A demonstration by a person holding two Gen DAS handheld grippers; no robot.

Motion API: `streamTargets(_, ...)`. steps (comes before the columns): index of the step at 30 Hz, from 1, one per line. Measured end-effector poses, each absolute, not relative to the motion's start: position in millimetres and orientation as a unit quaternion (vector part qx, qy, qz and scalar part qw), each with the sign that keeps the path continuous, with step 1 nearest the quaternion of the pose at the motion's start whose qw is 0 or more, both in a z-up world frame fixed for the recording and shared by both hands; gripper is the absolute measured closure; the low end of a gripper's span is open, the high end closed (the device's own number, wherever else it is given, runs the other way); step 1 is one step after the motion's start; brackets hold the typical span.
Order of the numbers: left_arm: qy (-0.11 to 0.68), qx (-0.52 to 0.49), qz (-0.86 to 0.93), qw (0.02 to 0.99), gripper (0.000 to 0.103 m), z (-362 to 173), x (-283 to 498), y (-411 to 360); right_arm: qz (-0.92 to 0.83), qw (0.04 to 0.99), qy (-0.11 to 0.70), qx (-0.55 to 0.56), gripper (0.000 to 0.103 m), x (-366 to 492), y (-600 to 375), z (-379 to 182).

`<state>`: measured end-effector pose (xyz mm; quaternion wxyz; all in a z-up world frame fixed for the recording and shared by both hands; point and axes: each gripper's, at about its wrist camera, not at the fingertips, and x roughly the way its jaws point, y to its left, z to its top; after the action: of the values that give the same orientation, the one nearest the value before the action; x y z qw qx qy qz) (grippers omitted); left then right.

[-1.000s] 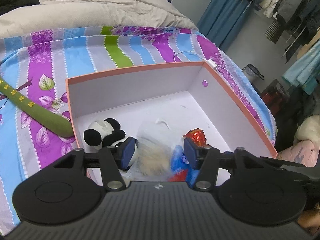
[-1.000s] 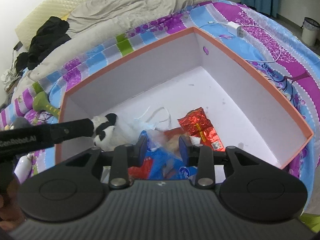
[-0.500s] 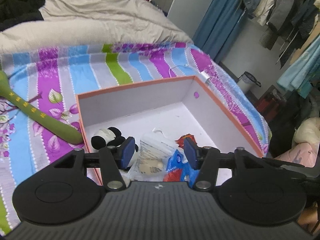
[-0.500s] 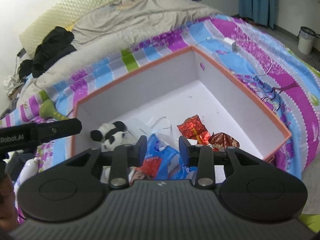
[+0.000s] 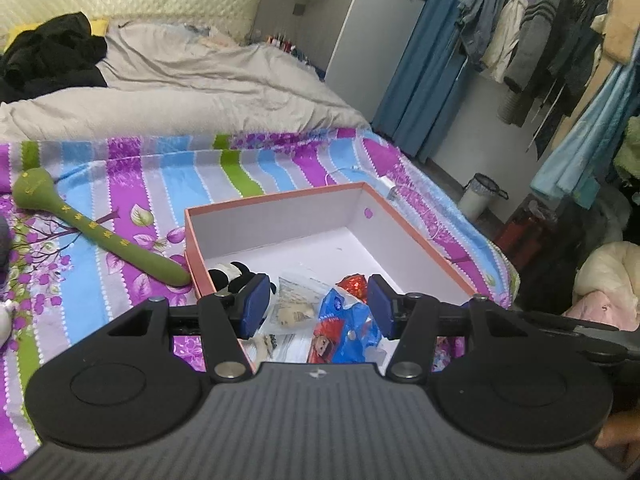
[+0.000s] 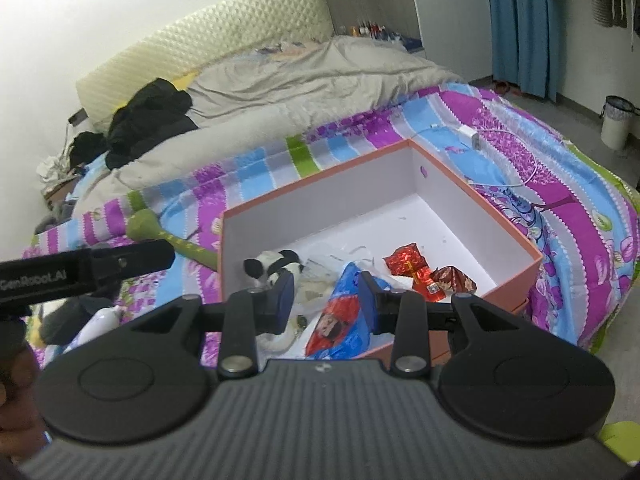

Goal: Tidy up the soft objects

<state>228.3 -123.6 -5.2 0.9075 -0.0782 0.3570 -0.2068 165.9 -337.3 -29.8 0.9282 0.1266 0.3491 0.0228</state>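
Observation:
An orange-rimmed white box [image 5: 280, 196] [image 6: 320, 176] sits on the striped bedspread. Inside lie a panda plush [image 5: 226, 274] [image 6: 272, 266], a clear bag with a beige toy [image 5: 294, 306], a blue and red bag [image 5: 344, 328] [image 6: 340, 316] and red foil packs [image 6: 412, 266]. A green plush stick [image 5: 92, 232] [image 6: 160, 232] lies left of the box. My left gripper [image 5: 318, 306] is open and empty, held above the box's near end. My right gripper [image 6: 326, 300] is open and empty, also above the near end.
A grey duvet [image 5: 180, 80] and black clothes [image 6: 148, 120] cover the far bed. A white charger and cable [image 6: 476, 138] lie right of the box. Small toys [image 6: 96, 320] lie at the bed's left edge. Clothes hang on a rack [image 5: 540, 40]; a bin [image 5: 480, 200] stands on the floor.
Both grippers have pulled back and up from the box, so the box looks smaller and more of the room shows. The bags and plush stay in the box.

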Motion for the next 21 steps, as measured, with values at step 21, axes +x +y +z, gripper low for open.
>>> streamTargets(21,0.326,-0.073,-0.196,0.922,0.043,19,98,-94,0.034,0.939,0.324,0.114,0.064,66,-308,-8)
